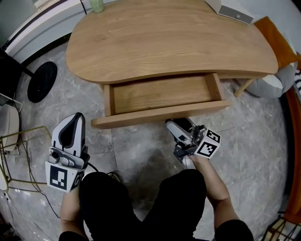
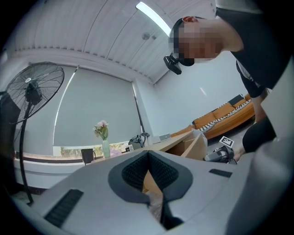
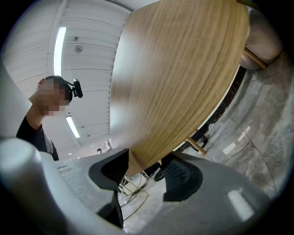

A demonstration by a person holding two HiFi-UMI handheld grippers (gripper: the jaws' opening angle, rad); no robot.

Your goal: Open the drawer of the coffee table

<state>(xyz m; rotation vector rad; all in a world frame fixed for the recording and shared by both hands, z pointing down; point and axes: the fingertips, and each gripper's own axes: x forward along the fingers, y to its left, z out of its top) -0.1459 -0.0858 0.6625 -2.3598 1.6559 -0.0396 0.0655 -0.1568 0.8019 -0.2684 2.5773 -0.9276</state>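
The oval wooden coffee table (image 1: 169, 42) has its drawer (image 1: 141, 117) pulled out toward me, and the inside is bare. My right gripper (image 1: 175, 125) reaches under the drawer's front panel from below. In the right gripper view the front panel (image 3: 179, 82) passes between the jaws of the right gripper (image 3: 147, 172). It lies against the left pad, with a gap to the right pad (image 3: 177, 172). My left gripper (image 1: 75, 121) hovers over the floor left of the drawer, away from it. Its tips meet, so the left gripper (image 2: 148, 156) is shut on nothing.
A black fan base (image 1: 42, 81) and a gold wire stand (image 1: 19, 155) are on the floor at the left. A grey pouf (image 1: 270, 84) and an orange sofa (image 1: 277, 40) sit at the right. A vase (image 1: 97, 4) and a grey box (image 1: 235, 12) stand on the tabletop.
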